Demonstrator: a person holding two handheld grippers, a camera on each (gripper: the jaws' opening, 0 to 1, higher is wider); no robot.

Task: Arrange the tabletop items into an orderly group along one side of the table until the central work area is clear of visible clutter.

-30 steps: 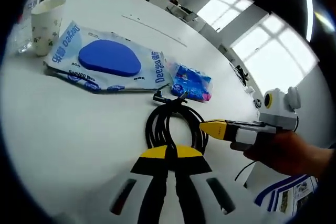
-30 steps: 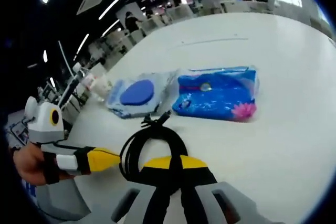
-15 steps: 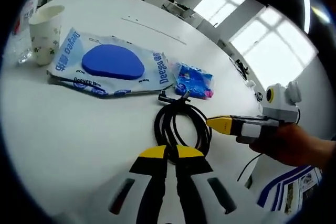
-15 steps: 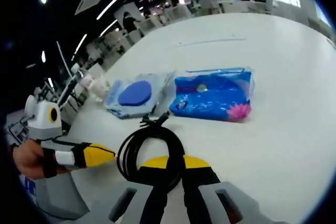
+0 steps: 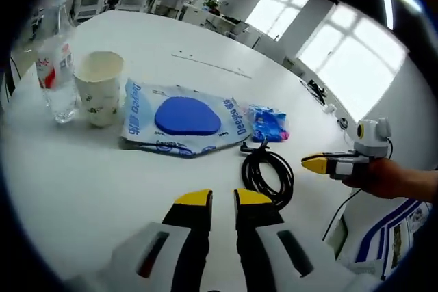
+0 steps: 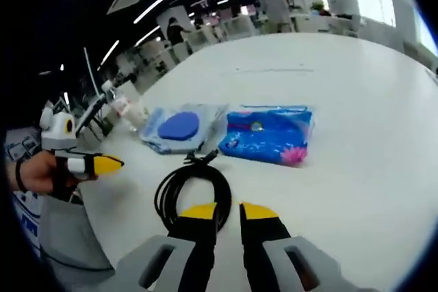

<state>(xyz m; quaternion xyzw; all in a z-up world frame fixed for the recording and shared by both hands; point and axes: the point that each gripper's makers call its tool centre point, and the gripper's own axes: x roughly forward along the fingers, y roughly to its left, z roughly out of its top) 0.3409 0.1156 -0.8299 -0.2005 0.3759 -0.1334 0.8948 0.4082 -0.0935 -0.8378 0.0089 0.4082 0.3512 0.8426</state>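
In the left gripper view, the left gripper [image 5: 222,200] hangs over the white table [image 5: 82,169] with its yellow-tipped jaws a little apart and nothing between them. Just beyond lies the coiled black cable [image 5: 268,172]; the right gripper [image 5: 316,163] is beside it, held in a hand [image 5: 383,179]. In the right gripper view, the right gripper [image 6: 229,211] is likewise slightly parted and empty, the cable [image 6: 191,193] at its tips. Farther off lie the mouse pad packet [image 5: 181,117] and the blue tissue pack [image 5: 268,122]. Beyond stand a paper cup [image 5: 99,87] and a water bottle [image 5: 56,76].
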